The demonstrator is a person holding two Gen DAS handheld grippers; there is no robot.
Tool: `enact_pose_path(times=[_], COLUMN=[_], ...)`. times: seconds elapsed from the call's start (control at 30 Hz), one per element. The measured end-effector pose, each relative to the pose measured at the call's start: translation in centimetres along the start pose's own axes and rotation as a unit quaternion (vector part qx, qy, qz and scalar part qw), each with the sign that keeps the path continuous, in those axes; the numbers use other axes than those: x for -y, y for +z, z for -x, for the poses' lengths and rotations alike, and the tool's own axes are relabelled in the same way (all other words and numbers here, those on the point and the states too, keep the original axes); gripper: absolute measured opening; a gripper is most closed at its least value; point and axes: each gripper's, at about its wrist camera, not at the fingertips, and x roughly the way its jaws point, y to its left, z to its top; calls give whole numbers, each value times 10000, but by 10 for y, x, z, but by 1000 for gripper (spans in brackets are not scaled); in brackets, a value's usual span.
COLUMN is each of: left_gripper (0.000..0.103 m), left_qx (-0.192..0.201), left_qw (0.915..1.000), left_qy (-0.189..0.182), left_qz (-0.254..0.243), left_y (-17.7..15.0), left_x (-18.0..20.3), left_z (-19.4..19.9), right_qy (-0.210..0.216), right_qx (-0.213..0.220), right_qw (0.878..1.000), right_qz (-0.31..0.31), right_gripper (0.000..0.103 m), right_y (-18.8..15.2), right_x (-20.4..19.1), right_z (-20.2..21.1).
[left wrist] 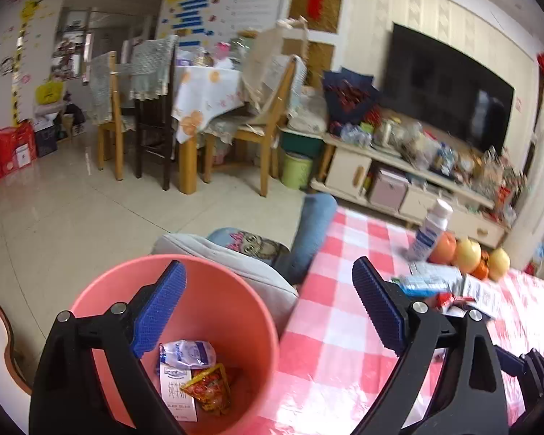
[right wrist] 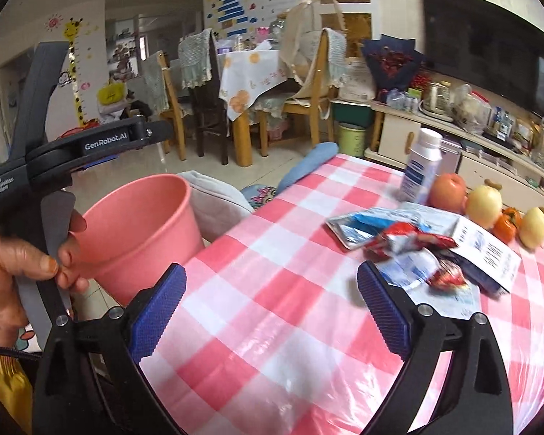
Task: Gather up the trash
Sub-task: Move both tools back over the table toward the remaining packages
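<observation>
My left gripper (left wrist: 268,304) stood wide and empty, one finger over the pink bin (left wrist: 235,311), the other over the checked table (left wrist: 326,344). Only this view looked into the bin: a white wrapper (left wrist: 186,353), a carton (left wrist: 177,388) and a red packet (left wrist: 210,388) lay at the bottom. My right gripper (right wrist: 272,308) was wide too, nothing between its pads. Only its view showed the hand (right wrist: 3,272) and the remaining trash (right wrist: 417,246) clearly, beside the fruit (right wrist: 484,201).
</observation>
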Motion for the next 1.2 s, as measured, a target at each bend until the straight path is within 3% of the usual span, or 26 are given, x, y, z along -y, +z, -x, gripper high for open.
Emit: enact_pose_path(times=[0.2,0.33,0.67,1.2], left_gripper=[93,93,93,93], left_qx=[-162,-62,-326,-1060], left_qw=[9989,9967,9909,9748], left_qy=[-241,-347,-713,-1578], left_qz=[-373,-725,-1091,-1164], left_y=[-8,-11,-20,-49], left_x=[26,44,76,126], left_z=[-2,2,-6,-33], right_qy=[54,141,94,31], right_qx=[23,21,72,-318], right_qw=[9998,9996,9984,9939], right_qz=[-177,-251,-562,-1052], right_gripper=[97,98,98,98], right_y=[-11,-21,-29,-44], right_x=[18,27,53,117], right_z=[8,11,22,37])
